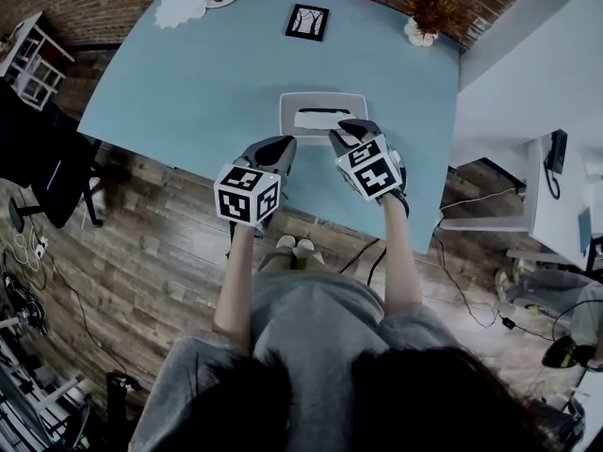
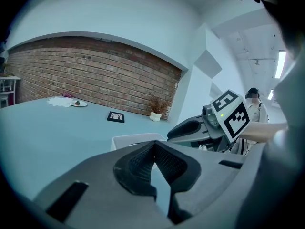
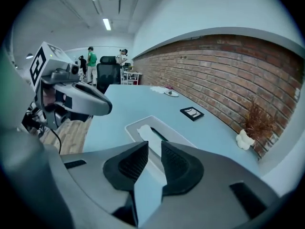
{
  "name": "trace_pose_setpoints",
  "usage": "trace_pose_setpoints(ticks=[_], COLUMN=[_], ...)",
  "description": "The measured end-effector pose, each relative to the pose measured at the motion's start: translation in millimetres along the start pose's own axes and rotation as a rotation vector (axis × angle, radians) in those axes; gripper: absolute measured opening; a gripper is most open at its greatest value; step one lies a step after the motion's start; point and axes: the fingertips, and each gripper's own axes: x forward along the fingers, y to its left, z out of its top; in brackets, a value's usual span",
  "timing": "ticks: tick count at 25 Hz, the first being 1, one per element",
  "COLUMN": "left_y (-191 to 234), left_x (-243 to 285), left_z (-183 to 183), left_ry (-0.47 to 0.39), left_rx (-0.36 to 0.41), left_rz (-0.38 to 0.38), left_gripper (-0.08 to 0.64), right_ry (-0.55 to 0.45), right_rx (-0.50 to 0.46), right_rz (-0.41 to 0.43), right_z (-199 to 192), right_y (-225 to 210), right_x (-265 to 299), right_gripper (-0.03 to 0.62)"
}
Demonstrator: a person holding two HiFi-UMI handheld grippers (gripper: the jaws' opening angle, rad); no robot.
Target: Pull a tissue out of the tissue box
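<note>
- Hovering with right gripper (image 3: 153, 146) over the tissue box (image 3: 177, 133), jaws partway apart, clasping nothing, clear of the tissue (image 3: 145, 130).
- Keeping left gripper (image 2: 153, 146) pinched together at the tips, empty.

Nothing readable; left cube (image 1: 248, 193) and right cube (image 1: 370, 169) bear square markers (patterns, not letters).

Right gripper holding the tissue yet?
No: the right gripper has its fingers apart with nothing pinched; the tissue sits in the tissue box.
</note>
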Motion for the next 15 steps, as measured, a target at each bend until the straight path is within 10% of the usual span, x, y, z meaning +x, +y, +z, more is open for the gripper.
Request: trace_pose_setpoints(ticks=[15], left_y=[11], left_x=[8], left_z=[-14], left_ry=[0.042], left_rx=[-0.036], left_rz=[0.01], left_gripper=[0.003], right_ry=[0.141], right_rx=[-0.207], right_rz=[0.144], right_z=[-9], right_y=[1], right_x=[32], right_gripper=[0.117])
